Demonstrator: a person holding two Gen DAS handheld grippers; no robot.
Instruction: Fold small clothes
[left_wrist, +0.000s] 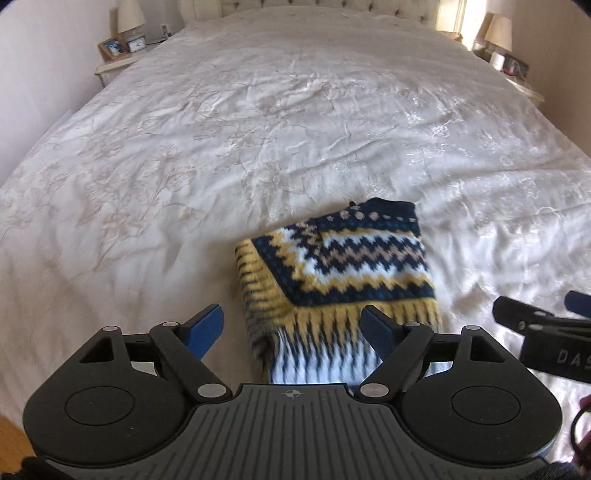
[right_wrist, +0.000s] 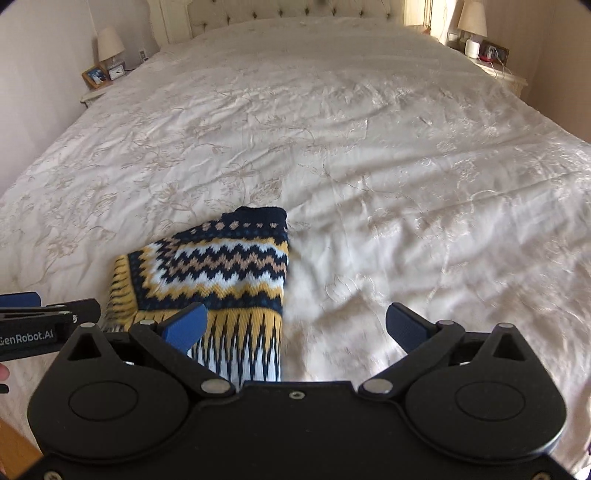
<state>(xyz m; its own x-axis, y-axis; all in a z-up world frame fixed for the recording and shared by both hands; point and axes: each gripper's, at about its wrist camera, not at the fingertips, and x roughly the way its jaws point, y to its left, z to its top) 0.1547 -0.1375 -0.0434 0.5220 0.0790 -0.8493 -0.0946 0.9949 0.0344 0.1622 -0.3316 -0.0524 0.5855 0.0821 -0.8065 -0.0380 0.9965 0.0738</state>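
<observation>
A small knitted sweater (left_wrist: 340, 273) in navy, yellow, white and tan zigzags lies folded on the white bedspread (left_wrist: 258, 129), near the bed's front edge. My left gripper (left_wrist: 291, 325) is open and empty, just in front of the sweater's near hem. My right gripper (right_wrist: 295, 325) is open and empty; its left finger (right_wrist: 184, 325) overlaps the sweater (right_wrist: 218, 266) in view, while its right finger is over bare bedspread (right_wrist: 406, 166). Each gripper shows at the edge of the other's view, the right one on the right (left_wrist: 546, 325) and the left one on the left (right_wrist: 40, 314).
The bed fills both views, with a tufted headboard (right_wrist: 288, 11) at the far end. Nightstands with lamps stand at both far corners; the left one holds a photo frame and a clock (left_wrist: 122, 44). Wooden floor (left_wrist: 11, 443) shows at the lower left.
</observation>
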